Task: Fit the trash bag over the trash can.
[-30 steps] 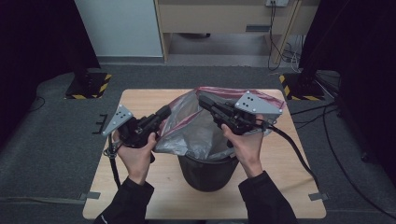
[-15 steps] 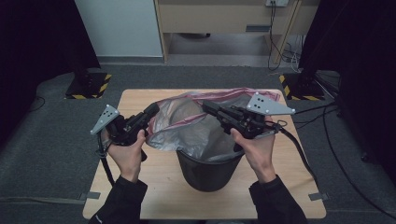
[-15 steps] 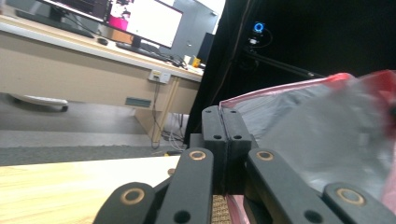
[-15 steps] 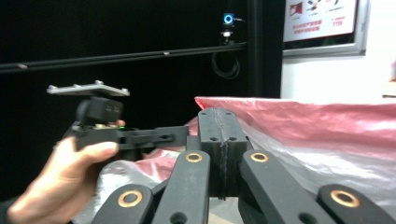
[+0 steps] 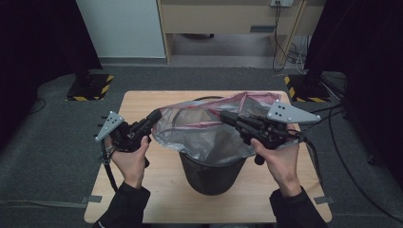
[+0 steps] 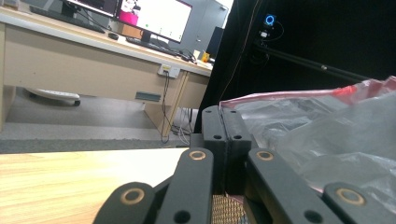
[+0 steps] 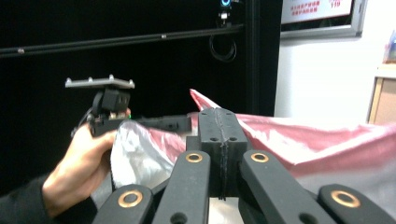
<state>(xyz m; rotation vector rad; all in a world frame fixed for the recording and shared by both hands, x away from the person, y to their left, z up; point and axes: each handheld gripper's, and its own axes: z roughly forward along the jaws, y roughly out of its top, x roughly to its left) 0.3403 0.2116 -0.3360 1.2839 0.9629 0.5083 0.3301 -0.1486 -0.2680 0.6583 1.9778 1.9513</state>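
My left gripper [image 5: 154, 116] is clamped on the left edge of the clear bin liner [image 5: 204, 135], my right gripper [image 5: 227, 116] clamped on its pink-trimmed rim near the middle. The liner is stretched between them over the black bin [image 5: 209, 171], which stands mid-table [image 5: 142, 199], the bag draped over its mouth.
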